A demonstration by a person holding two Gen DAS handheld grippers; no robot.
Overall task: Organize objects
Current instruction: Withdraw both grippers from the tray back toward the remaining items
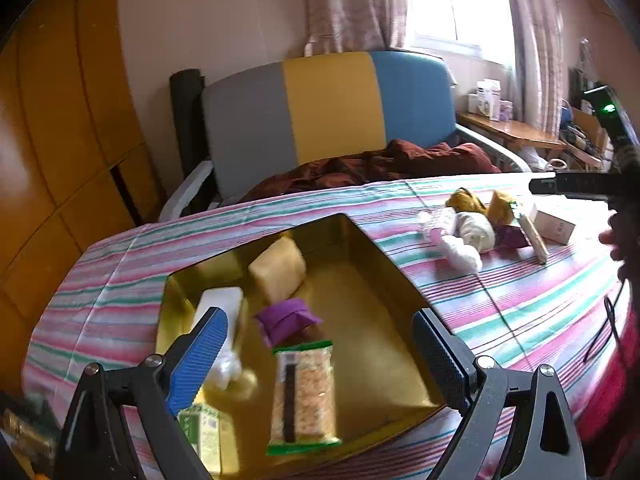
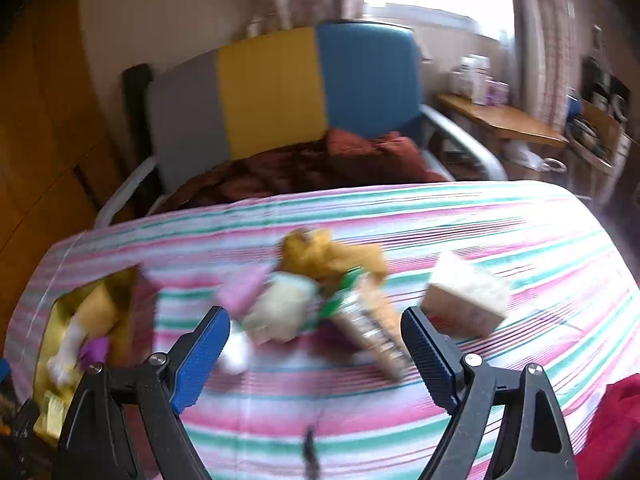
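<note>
snack pile (image 2: 320, 300) | just ahead of right gripper (image 2: 316, 344) | jaws apart, empty

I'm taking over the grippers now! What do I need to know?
Left gripper: open, empty, hanging over the gold tin.
Right gripper: open, empty, aimed at the pile of snacks on the striped cloth.
Done: the tin already holds a rice cracker bar, a purple packet, a tan packet and a white packet.
Left: the pile and the small box beside it are on the cloth, outside the tin. The right view is blurred, so count the pile yourself before grabbing.
</note>
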